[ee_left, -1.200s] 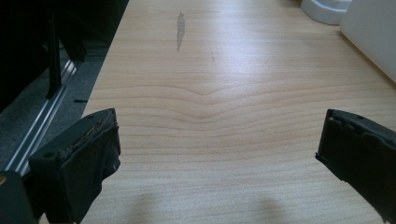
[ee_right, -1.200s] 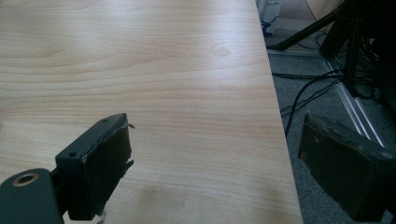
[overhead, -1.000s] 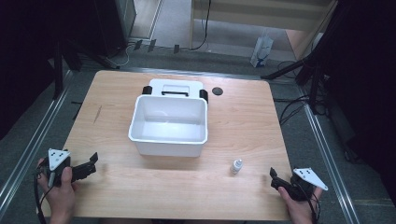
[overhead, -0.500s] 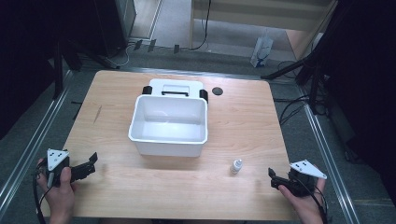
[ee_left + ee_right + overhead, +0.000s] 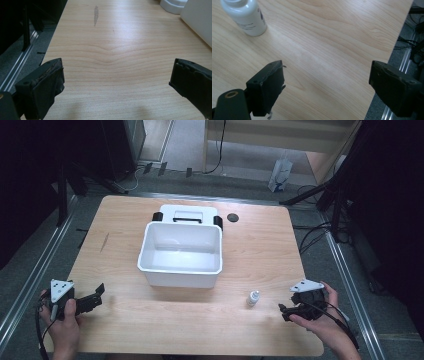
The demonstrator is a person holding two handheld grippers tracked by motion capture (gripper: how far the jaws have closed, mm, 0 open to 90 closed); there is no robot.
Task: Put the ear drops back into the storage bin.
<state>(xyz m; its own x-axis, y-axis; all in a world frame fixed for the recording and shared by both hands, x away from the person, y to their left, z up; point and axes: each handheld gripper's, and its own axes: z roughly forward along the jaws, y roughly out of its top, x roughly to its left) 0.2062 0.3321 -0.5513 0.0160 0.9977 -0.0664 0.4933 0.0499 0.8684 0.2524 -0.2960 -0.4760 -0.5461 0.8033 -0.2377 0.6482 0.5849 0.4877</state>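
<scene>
- While the right gripper (image 5: 286,310) hangs over the near right corner of the pale wooden table (image 5: 260,245), its two black jaws stand wide apart with only bare wood between them; over the last moments they have narrowed a little, and nothing is gripped.
- From the right gripper view, those jaws (image 5: 325,86) frame the table's edge, with dark floor and cables beyond it.
- Just beyond that gripper, toward the middle of the table, stands the small white plastic bottle with a white cap (image 5: 254,298), upright on the wood and clear of both jaws; the right gripper view shows it at the upper left (image 5: 247,17), apart from the nearer jaw.
- Over at the near left corner, the left gripper (image 5: 96,295) is held low above the table by the person's hand, and its jaws are likewise spread wide with nothing between them.
- Seen through the left gripper view, the open jaws (image 5: 116,80) bracket an empty stretch of wood grain, with a faint grey streak farther up the board.
- Farther out, the white rectangular plastic tub (image 5: 150,255) sits open-topped at the middle of the table, well apart from both grippers and from the bottle.
- Behind the tub and touching its far wall lies the white lid with black clips (image 5: 187,212).
- Beside that lid, to the right, a small round dark disc (image 5: 232,217) sits in the tabletop.
</scene>
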